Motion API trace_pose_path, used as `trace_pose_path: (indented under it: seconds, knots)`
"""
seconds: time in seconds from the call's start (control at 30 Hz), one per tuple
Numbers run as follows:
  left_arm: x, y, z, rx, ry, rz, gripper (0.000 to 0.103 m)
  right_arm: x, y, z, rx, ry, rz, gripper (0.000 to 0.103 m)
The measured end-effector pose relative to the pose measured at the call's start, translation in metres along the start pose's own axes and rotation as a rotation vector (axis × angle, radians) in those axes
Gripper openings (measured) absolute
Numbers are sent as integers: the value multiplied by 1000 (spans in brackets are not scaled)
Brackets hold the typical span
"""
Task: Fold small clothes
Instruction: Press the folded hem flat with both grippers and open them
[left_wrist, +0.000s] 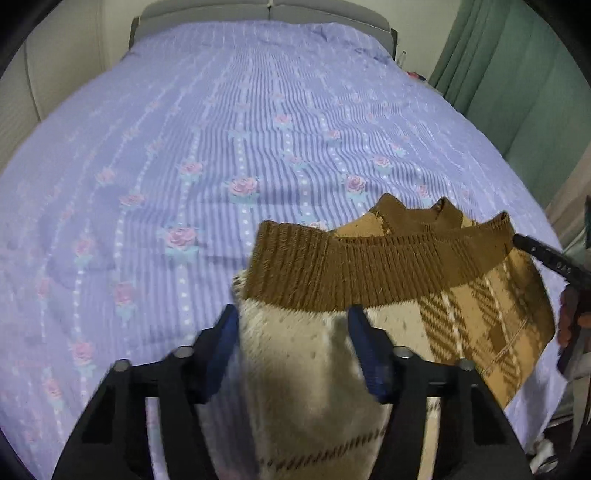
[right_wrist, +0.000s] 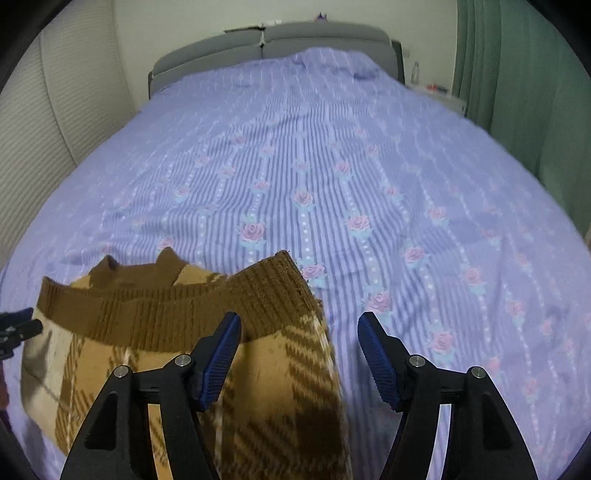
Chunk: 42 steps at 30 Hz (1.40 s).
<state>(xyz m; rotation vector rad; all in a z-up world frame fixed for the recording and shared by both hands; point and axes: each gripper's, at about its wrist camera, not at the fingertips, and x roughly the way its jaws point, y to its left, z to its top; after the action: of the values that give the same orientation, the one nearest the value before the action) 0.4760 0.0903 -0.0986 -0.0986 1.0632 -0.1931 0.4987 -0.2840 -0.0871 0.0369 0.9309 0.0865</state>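
We see the sweater (left_wrist: 373, 280) (plaid, with a brown ribbed hem) lying doubled over on the bed (left_wrist: 221, 129). Its cream corner sits between our left gripper's (left_wrist: 291, 328) parted jaws, though a grip is unclear. Our right gripper (right_wrist: 299, 332) gapes, empty, beside the hem.

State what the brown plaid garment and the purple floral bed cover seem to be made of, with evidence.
Brown plaid knitted garment: probably wool or acrylic knit, matte and fuzzy; its brown band shows ribbing. Purple floral striped bed cover: seemingly thin woven cotton or blend, matte; it creases softly and looks printed.
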Motion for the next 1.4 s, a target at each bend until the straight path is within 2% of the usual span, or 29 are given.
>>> trace_pose_path:
  seconds: [0.07,0.13,0.17,0.2,0.23,0.37,0.47,0.53,0.63,0.67,0.73,0.8,0.83,0.87,0.9,0.93,1.0,1.07,1.1,1.17,1.27,1.4]
  knots:
    - [7,3,1,-16,10,14,40,11,-1,4,17,24,16,67]
    - [7,3,1,-7,5,33,32,23,-4,8,38,55,29,61]
    - [6,3,2,-5,-4,29,23,28,-5,8,41,69,34,39]
    - [0,4,2,-1,-24,23,19,32,-3,8,36,79,34,32]
    - [-4,5,2,2,-34,12,16,32,0,7,19,76,8,31]
    - [-29,5,4,0,-115,-29,14,16,11,4,-35,-11,-61,15]
    - [-43,7,8,-8,-189,-41,14,-6,12,8,6,-98,-64,15]
    - [-36,14,10,-33,-186,-20,14,-13,15,12,-9,-138,-109,15]
    - [-14,24,9,-71,-126,-7,14,-5,17,16,-33,-135,-161,15]
    - [-4,26,6,-74,-95,-3,14,3,17,18,-31,-114,-158,15]
    - [6,29,1,-83,-87,0,15,19,16,14,-26,-57,-164,15]
    - [8,28,1,-89,-88,6,18,29,15,10,-27,-19,-185,18]
    - [7,28,2,-93,-84,16,23,31,14,8,-23,-16,-189,22]
    - [8,28,2,-93,-74,33,36,29,14,7,-19,-16,-191,35]
    - [6,29,4,-97,-62,60,43,27,14,7,-15,-11,-205,51]
    - [1,29,4,-99,-62,75,52,23,14,8,-12,-4,-219,57]
    - [-14,29,4,-82,-88,103,55,4,18,8,-17,-40,-224,58]
    - [-38,26,-1,-74,-129,126,62,-18,26,8,-42,-78,-237,61]
    - [-54,26,-7,-77,-162,106,62,-35,32,6,-56,-114,-235,69]
    - [-77,26,-19,-96,-194,87,67,-62,41,1,-76,-158,-220,74]
    - [-106,24,-48,-95,-228,60,67,-104,58,-17,-112,-222,-183,74]
    - [-120,22,-84,-54,-230,-36,67,-137,80,-47,-156,-230,-81,74]
